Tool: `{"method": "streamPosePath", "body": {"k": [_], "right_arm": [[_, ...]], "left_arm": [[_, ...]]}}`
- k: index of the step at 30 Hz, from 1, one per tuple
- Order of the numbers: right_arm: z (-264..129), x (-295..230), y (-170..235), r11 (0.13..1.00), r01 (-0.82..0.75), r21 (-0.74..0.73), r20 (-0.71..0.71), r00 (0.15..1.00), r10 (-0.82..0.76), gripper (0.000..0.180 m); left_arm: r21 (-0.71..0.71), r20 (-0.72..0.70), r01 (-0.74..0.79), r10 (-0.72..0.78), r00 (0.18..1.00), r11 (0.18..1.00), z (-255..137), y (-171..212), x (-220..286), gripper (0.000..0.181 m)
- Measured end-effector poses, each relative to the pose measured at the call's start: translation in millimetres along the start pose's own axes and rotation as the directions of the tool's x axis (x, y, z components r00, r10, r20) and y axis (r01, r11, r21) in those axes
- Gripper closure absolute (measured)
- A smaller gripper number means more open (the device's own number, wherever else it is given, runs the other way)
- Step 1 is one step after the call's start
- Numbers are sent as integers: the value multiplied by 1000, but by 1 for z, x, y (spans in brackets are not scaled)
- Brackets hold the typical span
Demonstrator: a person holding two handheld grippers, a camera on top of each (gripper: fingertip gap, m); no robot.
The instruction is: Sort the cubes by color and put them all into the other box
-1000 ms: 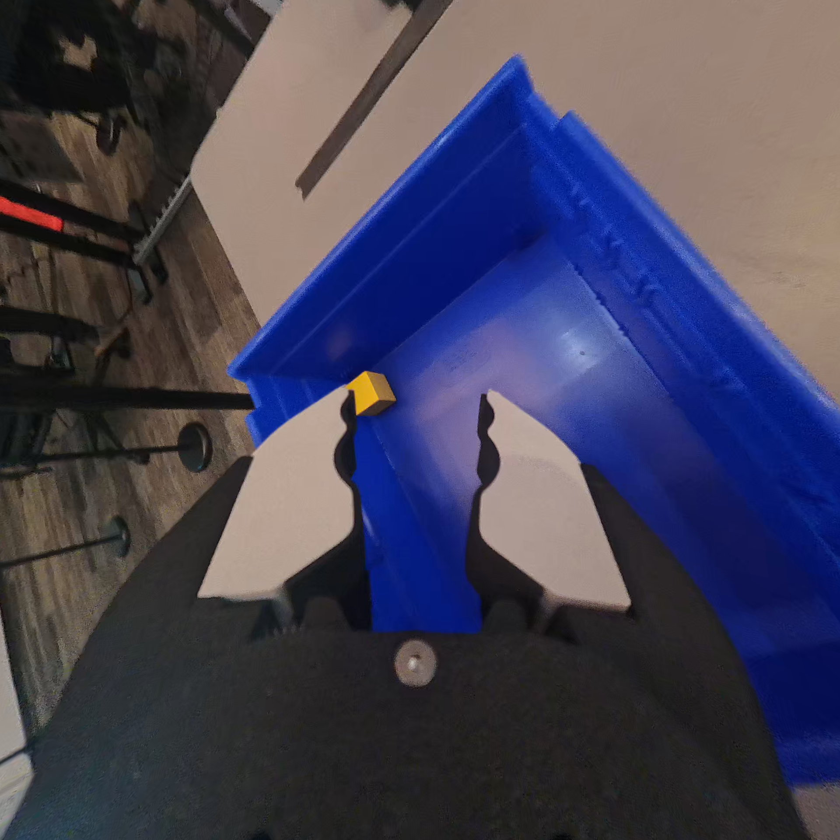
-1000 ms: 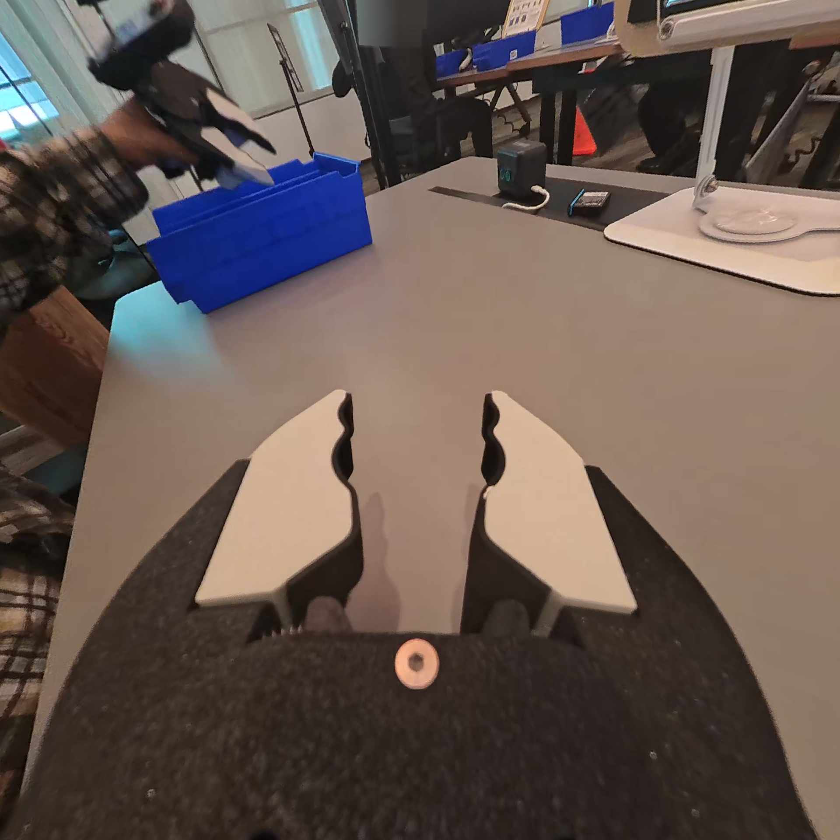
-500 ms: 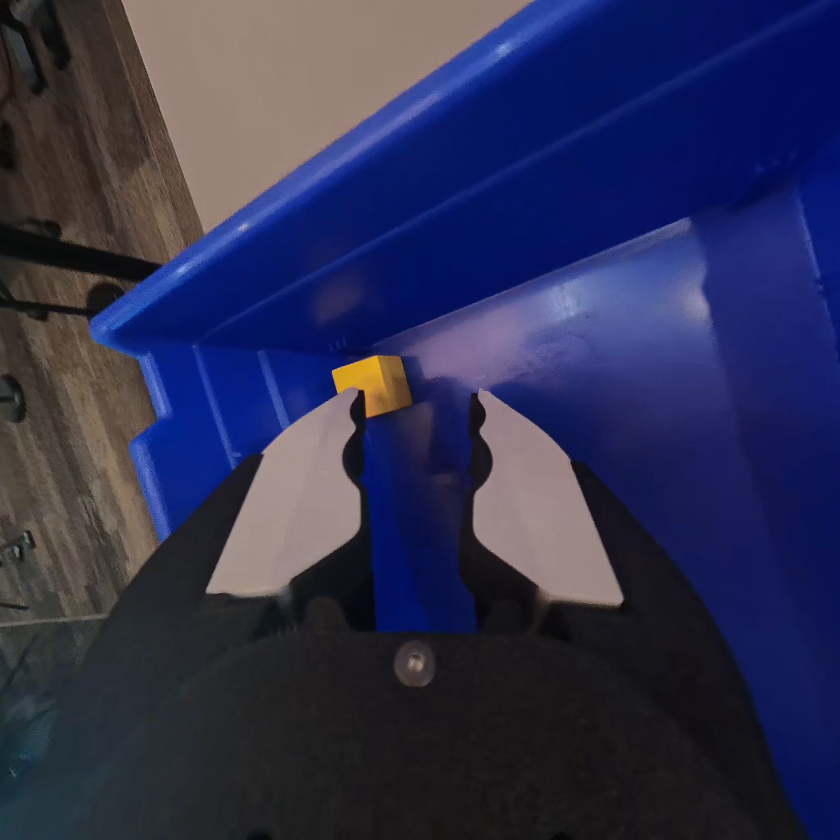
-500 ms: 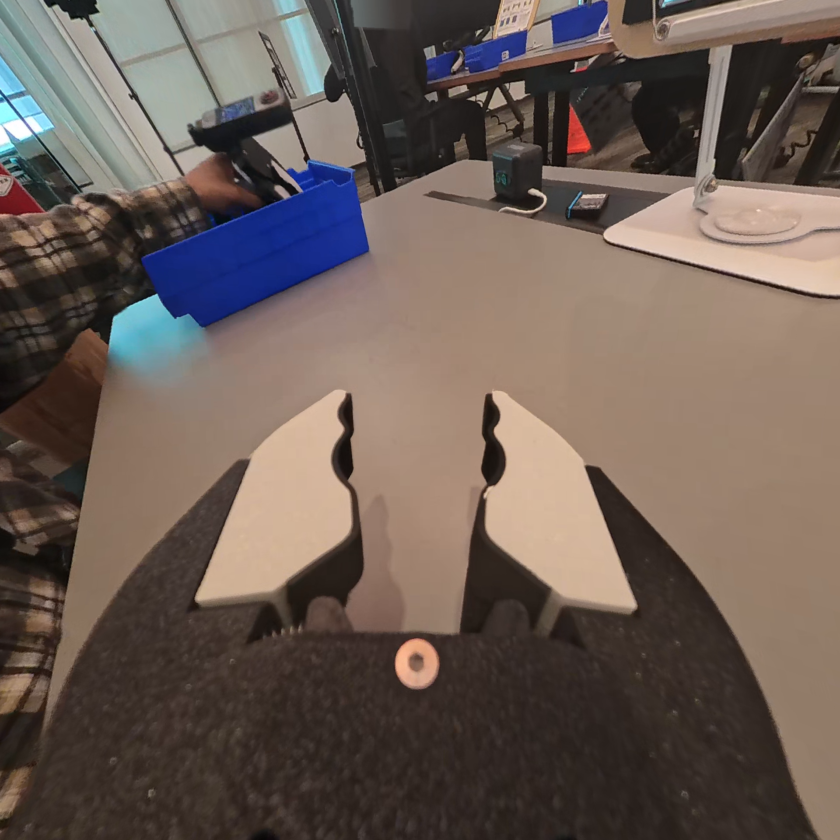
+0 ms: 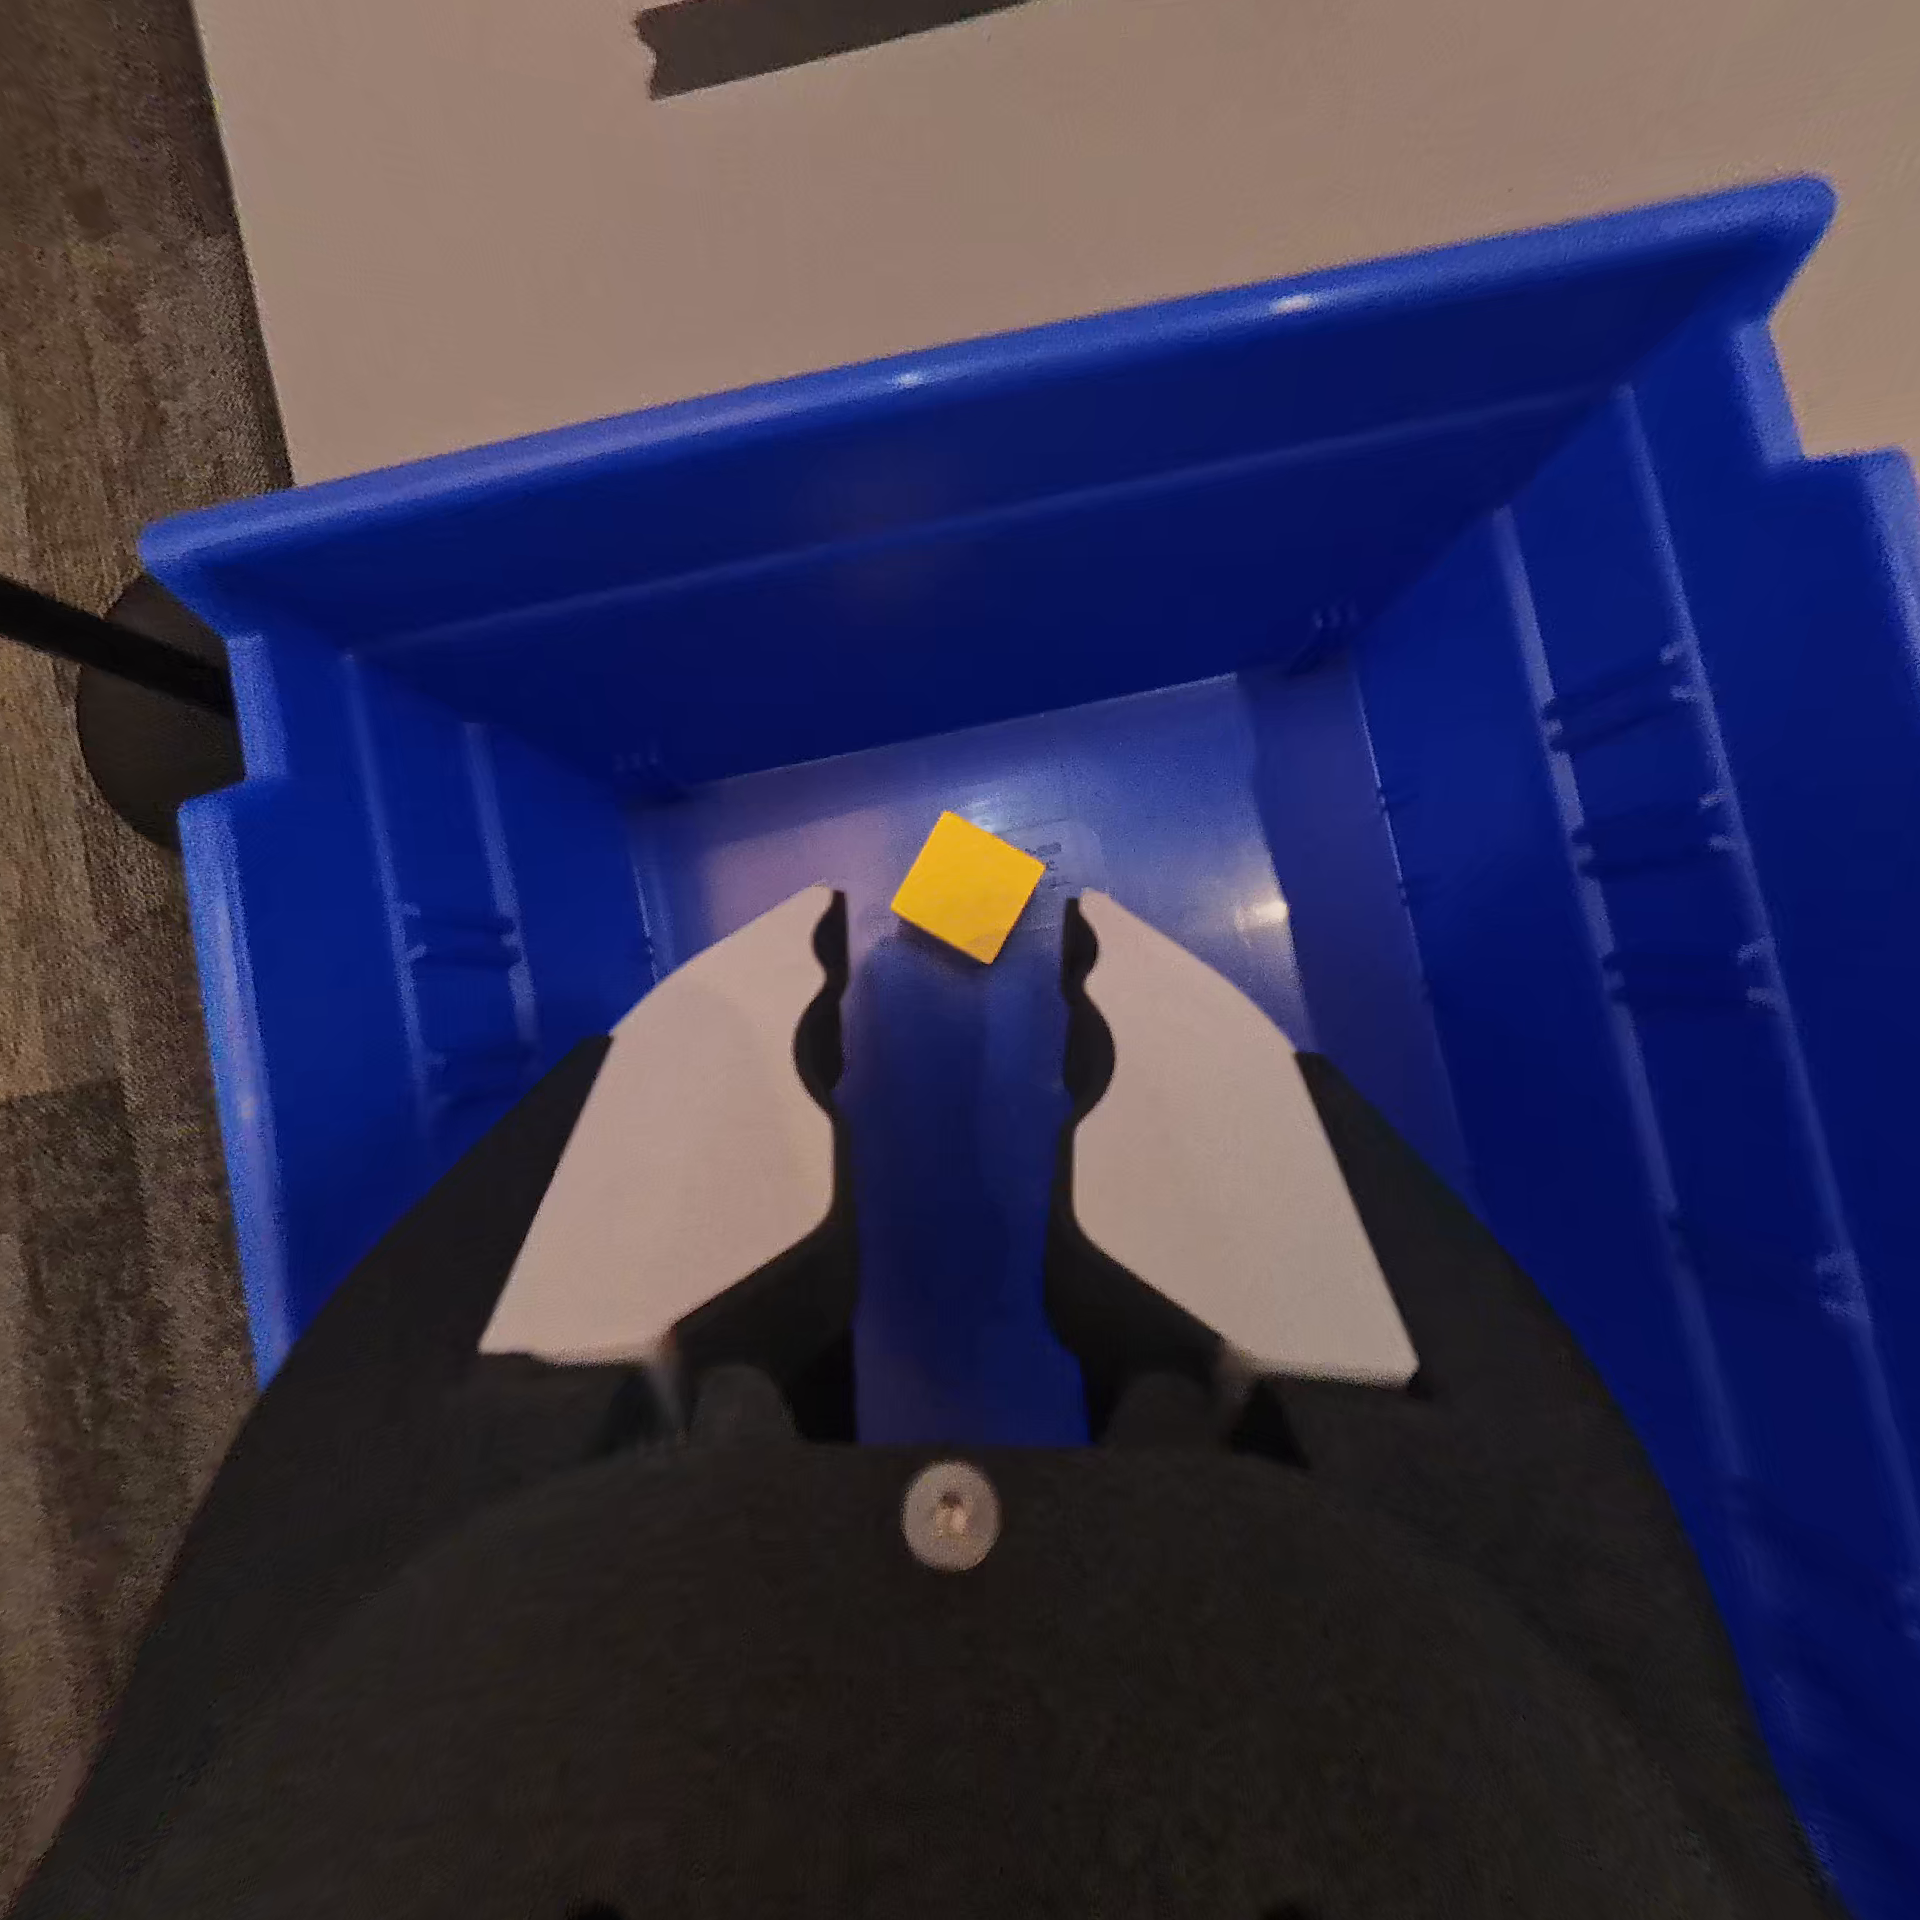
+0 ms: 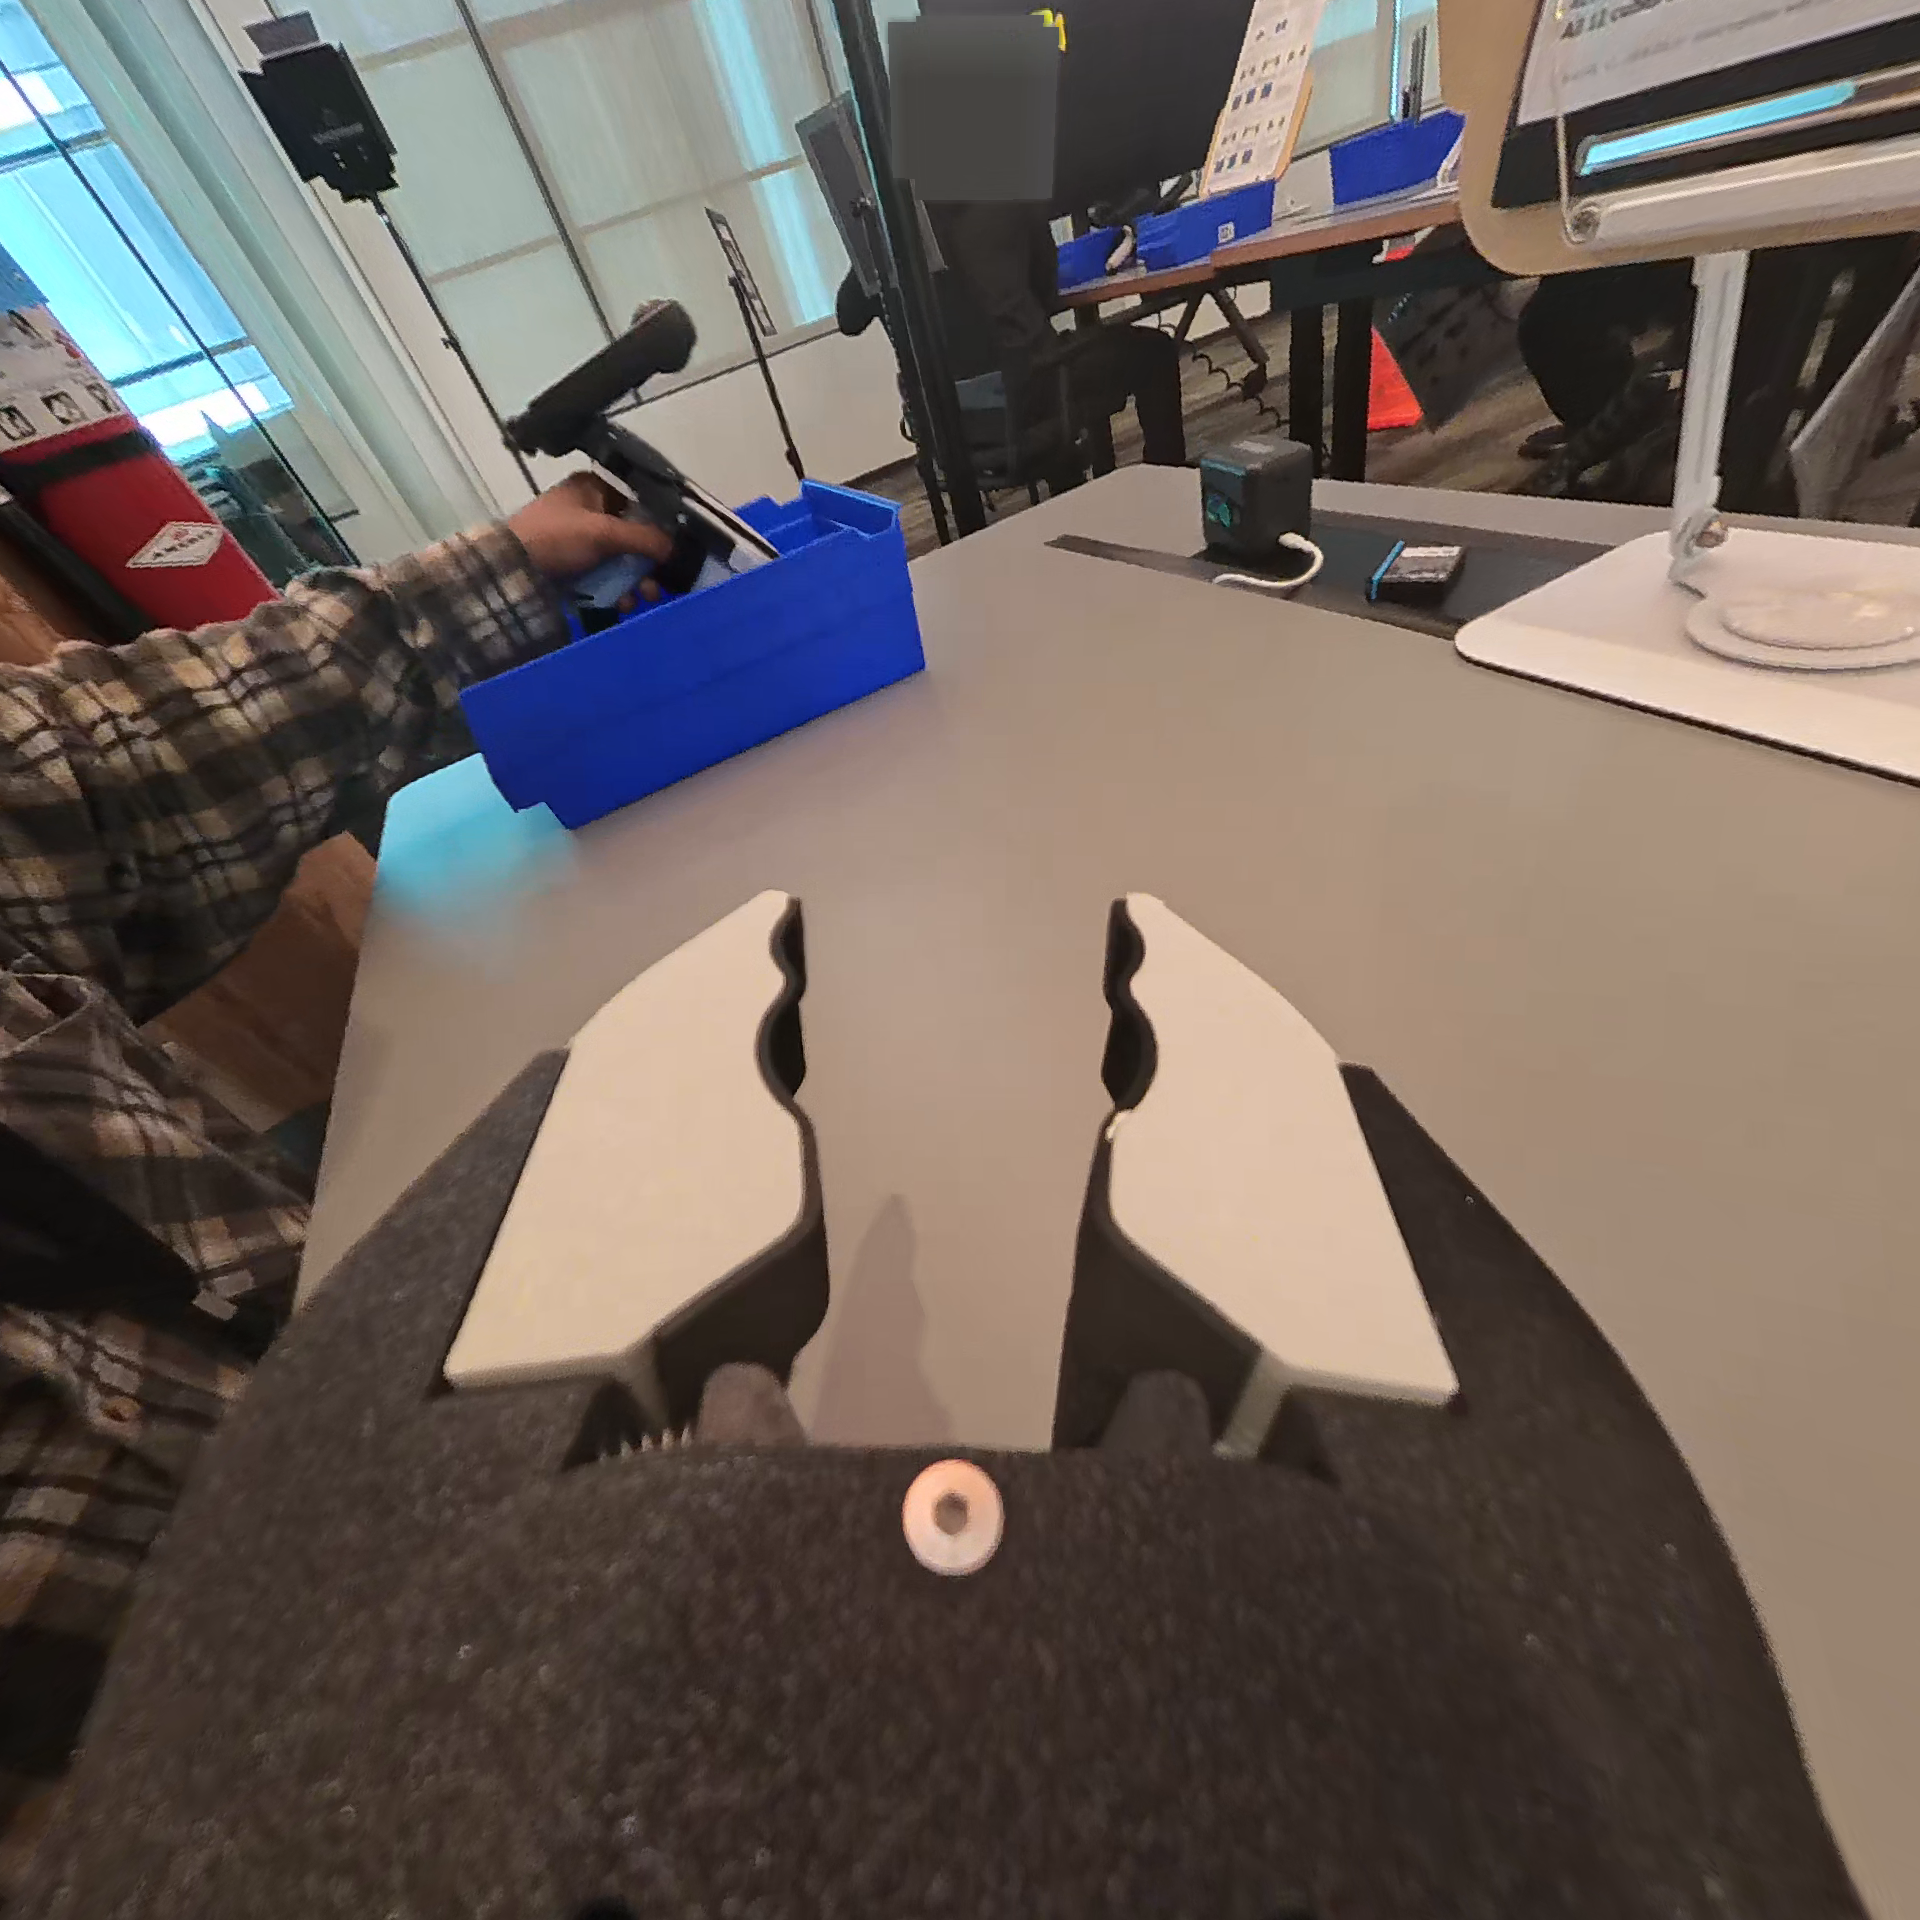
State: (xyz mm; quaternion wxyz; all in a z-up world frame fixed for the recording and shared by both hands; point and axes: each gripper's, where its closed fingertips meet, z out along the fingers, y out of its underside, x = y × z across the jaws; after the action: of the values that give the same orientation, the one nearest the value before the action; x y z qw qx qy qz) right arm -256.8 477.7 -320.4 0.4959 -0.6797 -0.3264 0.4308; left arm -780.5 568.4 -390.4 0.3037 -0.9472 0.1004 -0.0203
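Yellow cube (image 5: 967, 885) lies cornerwise in the blue bin (image 5: 935, 499); left gripper (image 5: 951, 914), jaws apart, may skid off its corners. Right gripper (image 6: 954, 914) gapes idle.

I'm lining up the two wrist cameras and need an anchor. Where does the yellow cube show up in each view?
Left wrist view: the yellow cube lies on the floor of the blue bin, just beyond the open tips of the left gripper.
Right wrist view: not visible; the bin wall hides its inside.
Shared landmark: the blue bin, at upper left here, with the left gripper reaching into it.
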Motion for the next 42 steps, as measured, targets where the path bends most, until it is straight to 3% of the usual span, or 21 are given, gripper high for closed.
{"method": "streamPosePath", "body": {"k": [4,8,13,17,25,26,28,31,33,36,39,42], "right_arm": [[7,-5,-1,1000,-8,-1,27,1000,8,124],[6,-5,0,1000,-3,-7,33,999,3,124],[3,-6,0,1000,15,-8,54,998,-14,123],[6,-12,-2,1000,0,9,94,996,-1,122],[8,-18,0,1000,16,-20,97,995,-14,123],[8,-18,-1,1000,17,-18,96,995,-15,123],[6,-19,-4,1000,20,-12,96,995,-19,124],[4,-22,-7,1000,23,-13,93,995,-22,125],[3,-22,-9,1000,16,-14,87,996,-15,125],[4,-19,-17,998,-67,1,110,992,66,124],[16,-14,-28,968,-252,-9,186,951,249,118],[32,-28,-57,846,-530,-56,436,750,498,116]], "left_arm": [[-25,17,100,-99,995,995,10,3,3,116],[-71,-39,-18,15,999,997,24,8,12,100],[-55,-157,-419,407,900,906,12,11,12,112],[-91,-257,-515,480,839,852,12,15,15,115],[-257,-250,-493,435,865,832,31,20,6,123],[-280,-246,-484,425,871,829,34,23,4,126],[-322,-243,-463,401,883,825,37,29,3,152],[-321,-183,-435,395,900,841,30,23,-2,152],[-225,-134,-404,383,914,887,11,2,-1,152],[118,-106,-402,414,904,908,-43,-52,34,153],[483,-75,-435,531,844,760,-109,-99,115,153],[733,-59,-410,651,757,543,-157,-115,222,153]]}}
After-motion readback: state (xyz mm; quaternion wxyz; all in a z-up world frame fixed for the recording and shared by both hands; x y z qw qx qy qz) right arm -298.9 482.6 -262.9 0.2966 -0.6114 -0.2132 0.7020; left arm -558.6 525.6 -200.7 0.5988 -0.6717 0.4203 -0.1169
